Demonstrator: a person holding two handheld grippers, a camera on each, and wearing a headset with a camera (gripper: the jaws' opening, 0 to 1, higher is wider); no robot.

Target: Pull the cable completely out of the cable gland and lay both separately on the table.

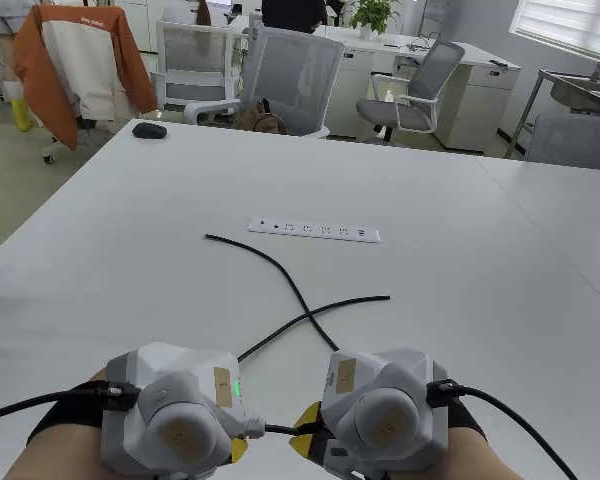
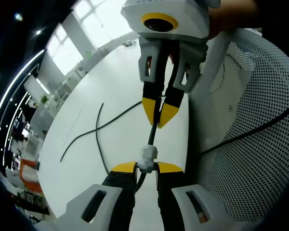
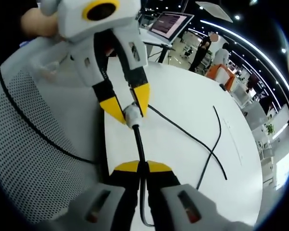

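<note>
Close in, the left gripper (image 2: 146,167) is clenched on the white gland (image 2: 147,155). The right gripper (image 3: 137,167) faces it, clamped on the black cable (image 3: 139,139) just beside the gland. Both hang at the table's (image 1: 460,250) near edge. The cable is not yet out, so the pull looks like the step in hand. Next, I judge, the hands must draw apart along the cable's line, regripping as needed. Farther out, slack cable lies crossed on the table, short of a power strip (image 1: 314,230).
</note>
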